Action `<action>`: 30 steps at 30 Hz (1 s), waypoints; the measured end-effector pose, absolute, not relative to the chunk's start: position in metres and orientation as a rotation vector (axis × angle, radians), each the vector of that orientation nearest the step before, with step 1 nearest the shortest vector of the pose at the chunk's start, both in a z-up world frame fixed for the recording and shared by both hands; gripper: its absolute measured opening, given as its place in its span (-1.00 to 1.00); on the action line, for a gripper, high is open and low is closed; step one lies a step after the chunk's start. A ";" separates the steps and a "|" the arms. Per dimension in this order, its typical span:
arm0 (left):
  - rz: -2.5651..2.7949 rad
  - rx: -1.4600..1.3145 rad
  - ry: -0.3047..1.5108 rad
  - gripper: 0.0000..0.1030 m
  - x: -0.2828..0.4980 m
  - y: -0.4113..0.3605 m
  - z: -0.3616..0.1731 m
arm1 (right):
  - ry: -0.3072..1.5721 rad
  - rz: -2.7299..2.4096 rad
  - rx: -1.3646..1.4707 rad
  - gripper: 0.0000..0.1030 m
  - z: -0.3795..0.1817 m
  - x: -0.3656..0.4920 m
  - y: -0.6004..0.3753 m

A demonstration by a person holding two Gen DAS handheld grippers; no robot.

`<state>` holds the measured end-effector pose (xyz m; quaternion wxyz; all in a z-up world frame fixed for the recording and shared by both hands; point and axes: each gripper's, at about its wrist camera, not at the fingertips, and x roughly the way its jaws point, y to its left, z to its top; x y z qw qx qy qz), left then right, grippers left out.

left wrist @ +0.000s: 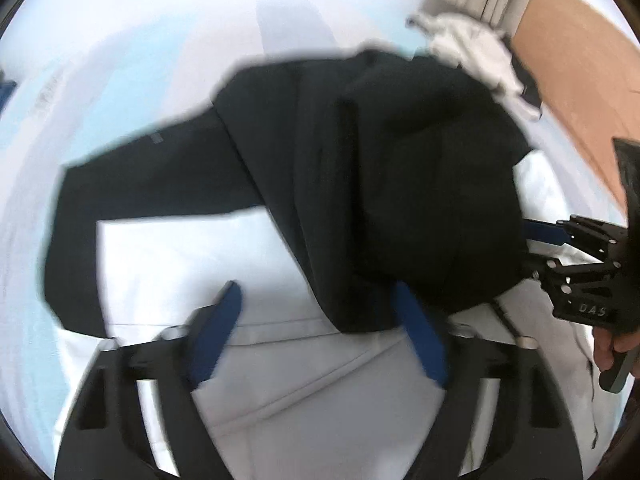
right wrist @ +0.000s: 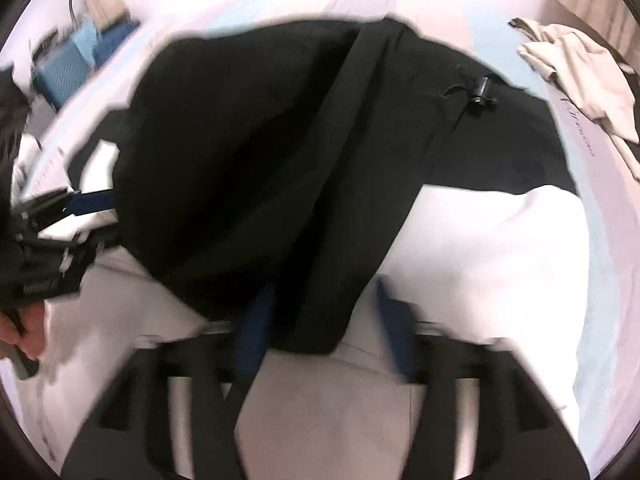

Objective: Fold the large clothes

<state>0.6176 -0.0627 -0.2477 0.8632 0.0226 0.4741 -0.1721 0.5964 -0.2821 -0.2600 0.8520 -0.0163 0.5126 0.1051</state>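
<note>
A large black garment [left wrist: 360,168] lies spread and partly folded over a white garment [left wrist: 180,256] on the bed. In the left wrist view my left gripper [left wrist: 320,320] stands open, the black hem's corner lying against its right blue finger [left wrist: 420,340], the left finger on white cloth. My right gripper [left wrist: 532,248] reaches in at the black garment's right edge. In the right wrist view the black garment [right wrist: 260,160] has its lower hem between the wide-apart fingers of my right gripper [right wrist: 326,320], which do not press on it. My left gripper [right wrist: 104,220] shows at the left, open.
A crumpled pale garment [left wrist: 472,48] [right wrist: 580,76] lies at the far right of the bed. The light blue bed sheet [left wrist: 100,80] surrounds the clothes. A blue case [right wrist: 64,72] stands off the bed at the far left. A person's hand [left wrist: 608,348] holds the right gripper's handle.
</note>
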 end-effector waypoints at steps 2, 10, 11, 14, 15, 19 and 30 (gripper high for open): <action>-0.388 0.058 0.975 0.62 0.608 -0.060 -0.232 | 1.058 0.206 -0.026 0.20 -0.245 0.590 -0.288; -0.442 0.086 0.882 0.64 0.626 -0.078 -0.180 | 0.896 0.320 -0.053 0.38 -0.180 0.598 -0.277; -0.440 0.095 0.884 0.65 0.633 -0.082 -0.181 | 0.890 0.337 -0.080 0.42 -0.179 0.608 -0.270; -0.442 0.086 0.913 0.65 0.655 -0.097 -0.192 | 0.886 0.362 -0.105 0.44 -0.187 0.632 -0.258; -0.433 0.083 0.922 0.64 0.663 -0.100 -0.196 | 0.897 0.365 -0.107 0.44 -0.194 0.640 -0.255; -0.433 0.084 0.958 0.65 0.678 -0.099 -0.219 | 0.928 0.344 -0.083 0.52 -0.218 0.659 -0.261; -0.420 0.087 1.063 0.67 0.686 -0.095 -0.274 | 1.033 0.331 -0.158 0.53 -0.278 0.669 -0.262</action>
